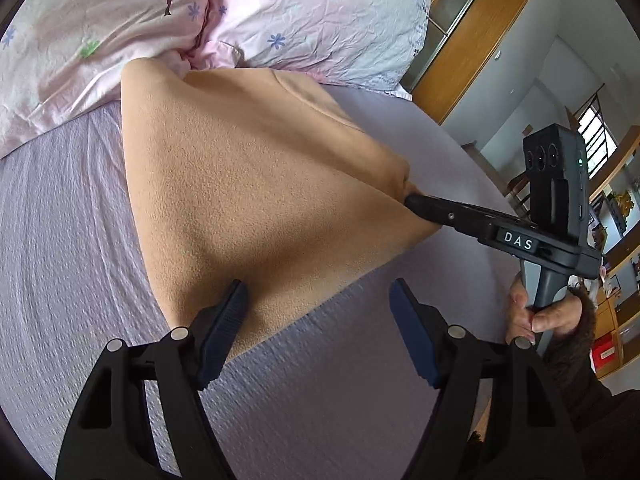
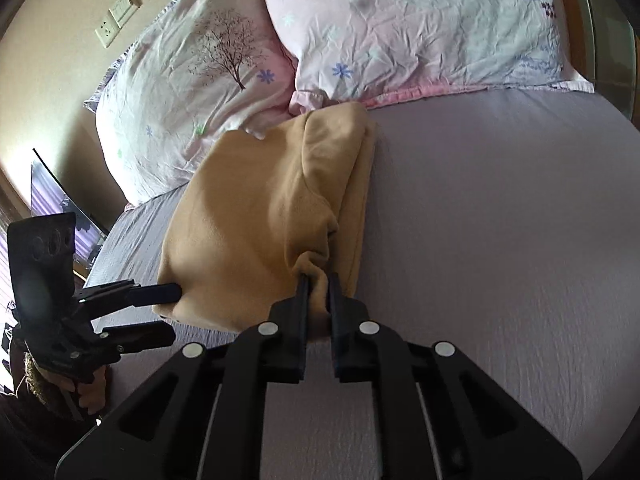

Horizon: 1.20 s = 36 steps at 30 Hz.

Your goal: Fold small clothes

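Observation:
A tan fleece garment (image 1: 248,184) lies partly folded on the lilac bed sheet (image 1: 80,240), its far end against the pillows. It also shows in the right wrist view (image 2: 256,216). My left gripper (image 1: 320,300) is open; its left finger rests on the garment's near edge, the right finger over bare sheet. It shows in the right wrist view (image 2: 172,312), open at the garment's left corner. My right gripper (image 2: 318,284) is shut on a bunched edge of the garment. In the left wrist view its closed tip (image 1: 416,202) pinches the garment's right side.
Two pink floral pillows (image 2: 208,76) (image 2: 420,28) lie at the head of the bed. A wooden cabinet (image 1: 472,40) and shelves (image 1: 616,208) stand beyond the bed's right edge. A wall with sockets (image 2: 116,16) is at the left.

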Available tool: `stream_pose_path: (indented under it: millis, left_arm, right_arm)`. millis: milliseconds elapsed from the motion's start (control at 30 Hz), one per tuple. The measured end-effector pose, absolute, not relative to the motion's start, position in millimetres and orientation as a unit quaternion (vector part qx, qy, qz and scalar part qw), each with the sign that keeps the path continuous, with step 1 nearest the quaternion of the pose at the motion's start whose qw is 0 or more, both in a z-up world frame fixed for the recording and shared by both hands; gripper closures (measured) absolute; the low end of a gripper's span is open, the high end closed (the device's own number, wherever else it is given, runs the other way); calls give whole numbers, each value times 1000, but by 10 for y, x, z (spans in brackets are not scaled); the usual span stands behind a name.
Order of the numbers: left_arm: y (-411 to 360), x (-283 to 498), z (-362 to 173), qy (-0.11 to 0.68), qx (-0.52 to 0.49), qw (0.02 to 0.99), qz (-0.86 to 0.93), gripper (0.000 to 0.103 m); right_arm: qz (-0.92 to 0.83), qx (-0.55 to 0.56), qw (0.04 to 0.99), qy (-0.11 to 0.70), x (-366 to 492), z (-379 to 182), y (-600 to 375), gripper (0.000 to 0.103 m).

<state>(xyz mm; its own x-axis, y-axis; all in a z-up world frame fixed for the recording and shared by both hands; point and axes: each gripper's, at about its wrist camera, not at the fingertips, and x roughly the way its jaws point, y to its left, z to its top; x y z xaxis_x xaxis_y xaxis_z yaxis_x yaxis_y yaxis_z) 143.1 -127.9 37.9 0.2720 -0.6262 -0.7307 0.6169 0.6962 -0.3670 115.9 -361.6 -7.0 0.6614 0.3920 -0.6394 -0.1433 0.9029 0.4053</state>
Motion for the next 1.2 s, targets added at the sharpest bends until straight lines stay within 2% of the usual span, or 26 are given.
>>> stream_pose_path:
  millis: [67,100,167,233,300,433,500,567,633,667,733,767,800,867,933,967,1000,1067,1200]
  left_arm:
    - [-1209,1416,432,456,-16,798,-394,29]
    - [-1147,1416,478,450,-30,798,-399,29]
    - [-977,1496,577,435,-67,807,-394,29]
    - [-827,1635,617,429,-97,817,-372,29]
    - [-698,1795,601,438,-131,816,-355,29]
    - [-579,2065,494,462,-185,801,-332,29]
    - [-588,2166,444,471,-193,797,-325,29]
    - [-619,2291,376,484,-200,791,-316,29]
    - [-653,2388,313,497,-209,783,-311,29]
    - [-667,2443,275,503,-215,777,-310,29]
    - [-666,2496,223,512,-224,768,-313,29]
    - [-691,2529,189,517,-228,763,-314,29]
    - [-716,2554,158,521,-231,759,-313,29]
    - [-743,2587,143,517,-238,760,-314,29]
    - [-747,2611,133,516,-248,758,-313,32]
    - [-744,2620,121,514,-250,759,-313,47]
    - [-734,2619,120,512,-246,762,-312,61]
    - [-686,2617,149,504,-247,762,-324,71]
    - [-362,2438,369,470,-215,796,-314,72]
  right_arm:
    - [174,202,888,374,1155,25,-3678,83]
    - [184,228,886,360,1170,100,-3742,66]
    - [186,255,888,333,1280,253,-3837,45]
    - [168,253,889,342,1552,320,-3861,49]
    - [155,252,881,369,1885,284,-3823,70]
    - [115,248,867,416,2433,109,-3766,72]
    - [125,248,862,425,2601,7,-3727,99]
    - [87,233,883,398,2585,23,-3789,99]
    - [82,267,879,387,2561,-2,-3915,98]
    - [102,288,868,392,2549,-36,-3958,91]
    - [120,300,850,417,2520,-61,-4005,63]
    - [126,302,845,423,2497,-61,-4020,33]
    - [128,302,843,426,2465,-63,-4035,28]
    - [141,301,836,436,2440,-91,-4026,30]
    - [162,311,825,442,2424,-135,-4015,57]
    - [183,321,816,444,2455,-171,-3985,74]
    - [186,322,817,440,2468,-160,-3954,76]
    - [184,302,834,423,2436,-71,-3844,78]
    - [222,301,838,398,2458,123,-3590,83]
